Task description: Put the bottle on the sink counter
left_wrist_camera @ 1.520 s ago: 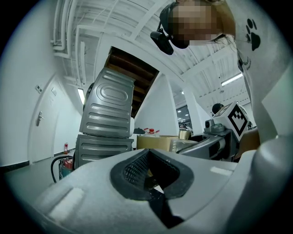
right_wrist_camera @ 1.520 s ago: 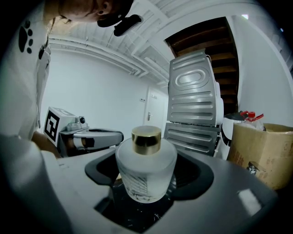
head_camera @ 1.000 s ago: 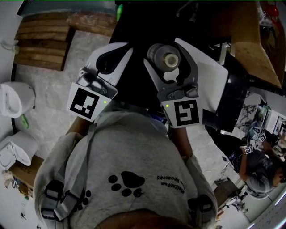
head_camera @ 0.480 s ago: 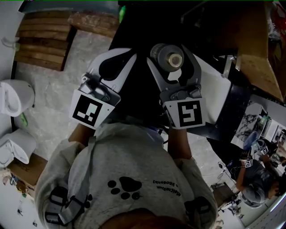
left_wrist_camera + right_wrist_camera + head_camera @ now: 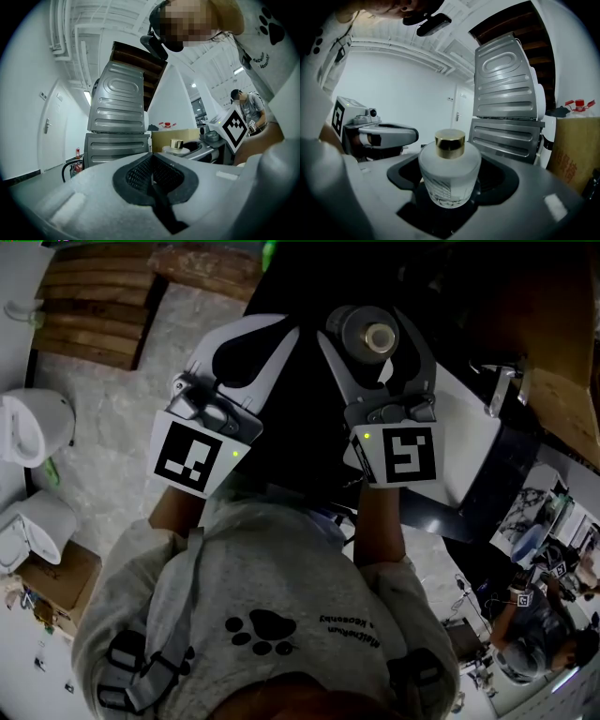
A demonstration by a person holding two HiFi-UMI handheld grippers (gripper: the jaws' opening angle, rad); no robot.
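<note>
Speckled grey floor [image 5: 112, 427] lies below and to the left of both claws, while a dark counter with a white basin [image 5: 469, 442] sits just right of the right claw [image 5: 375, 329] and runs on ahead of it. That claw grips the bottle [image 5: 449, 168] between its 2 jaws, spread wide around the frosted glass body, with the gold cap [image 5: 450, 143] pointing out past the jaw tips. The left claw [image 5: 152, 164] is closed on nothing and hangs just to the left of the right one.

Slip looks like the main risk. The bottle is round and smooth, and the pads hold it low on the body, so a tilt or a jolt could let it roll or slide out before it reaches the counter.

Placement is the second risk. The basin lies closest to the claw, so a bottle set on its rim or slope, not on flat counter, would likely tip in once the jaws part. Letting go before the base sits flat would do the same. The idle left claw is close enough to knock the bottle if the 2 drift together.
</note>
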